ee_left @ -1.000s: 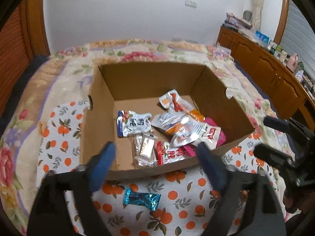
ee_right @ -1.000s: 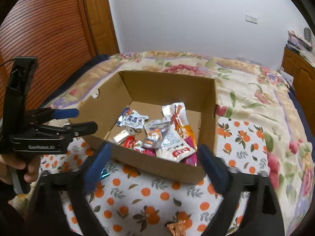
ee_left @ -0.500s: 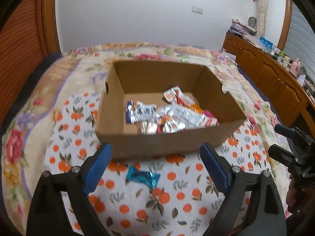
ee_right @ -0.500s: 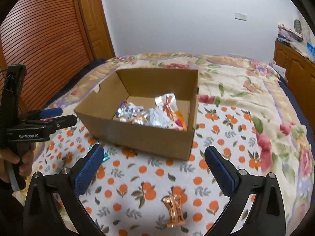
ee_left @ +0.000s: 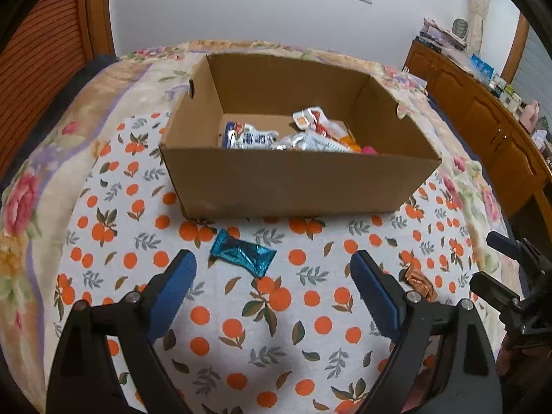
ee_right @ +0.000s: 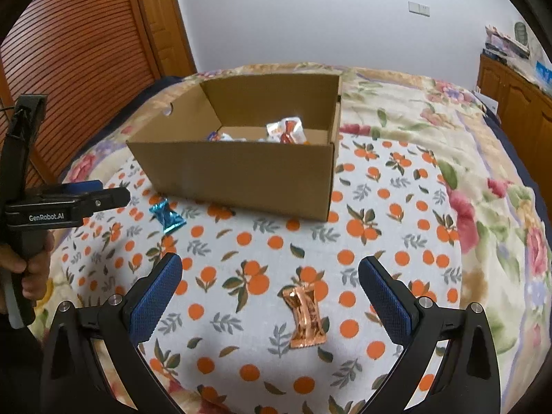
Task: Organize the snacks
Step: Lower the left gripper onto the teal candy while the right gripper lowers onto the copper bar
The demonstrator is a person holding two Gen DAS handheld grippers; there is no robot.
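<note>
Nearest, our right gripper [ee_right: 269, 293] hangs spread and empty over the copper candy [ee_right: 305, 317], our left gripper [ee_left: 272, 284] likewise over the blue candy [ee_left: 243, 253]. Both wrappers look slick and could squirt from closing pads. Farther off, the cardboard box [ee_left: 293, 186] wall crowds only the blue one; elsewhere the orange-print cloth [ee_right: 396, 241] leaves room.

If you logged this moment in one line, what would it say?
left gripper: open, empty | right gripper: open, empty | blue candy, copper candy: outside box
</note>
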